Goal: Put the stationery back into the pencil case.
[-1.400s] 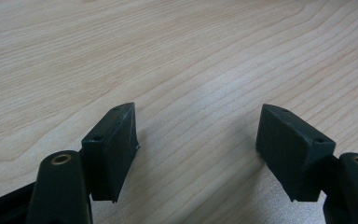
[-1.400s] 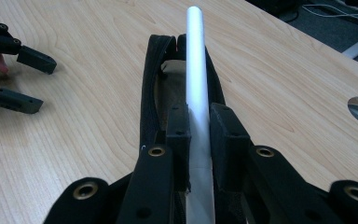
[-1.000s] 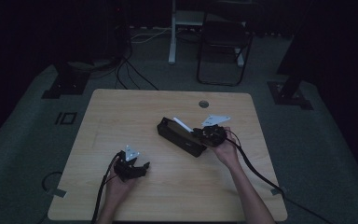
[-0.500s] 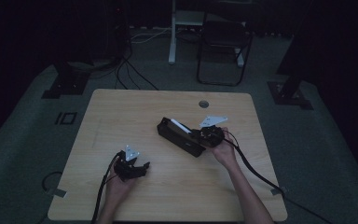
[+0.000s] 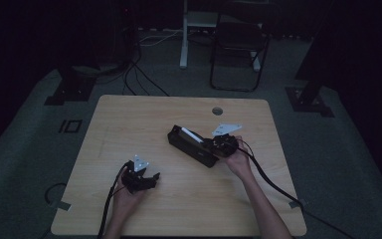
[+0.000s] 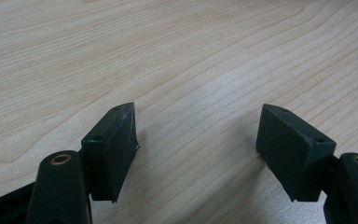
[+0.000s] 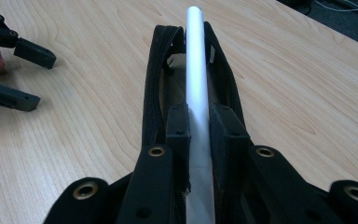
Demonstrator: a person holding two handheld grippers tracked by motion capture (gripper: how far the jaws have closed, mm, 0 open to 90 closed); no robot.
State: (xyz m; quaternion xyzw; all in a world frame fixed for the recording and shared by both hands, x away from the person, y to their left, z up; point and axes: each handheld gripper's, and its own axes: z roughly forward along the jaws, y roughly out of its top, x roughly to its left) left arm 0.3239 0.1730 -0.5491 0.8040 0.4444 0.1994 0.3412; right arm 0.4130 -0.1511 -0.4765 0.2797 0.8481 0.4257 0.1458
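Note:
A long black zippered case (image 5: 189, 147) lies open at the middle of the wooden table (image 5: 129, 124). A white rod (image 5: 191, 135) lies lengthwise in its mouth. My right gripper (image 5: 208, 144) reaches in from the case's near right end, shut on that white rod (image 7: 196, 56), its pads (image 7: 179, 122) between the case's two sides (image 7: 151, 84). My left gripper (image 5: 150, 180) rests low at the table's front left, open. Nothing but bare wood lies between its pads (image 6: 112, 149). In the right gripper view the left gripper (image 7: 39, 79) appears at the far left.
A round cable hole (image 5: 217, 110) sits near the table's far edge. A folding chair (image 5: 238, 45) and a white post (image 5: 184, 35) stand on the floor beyond the table. Cables trail from both grippers off the front edge.

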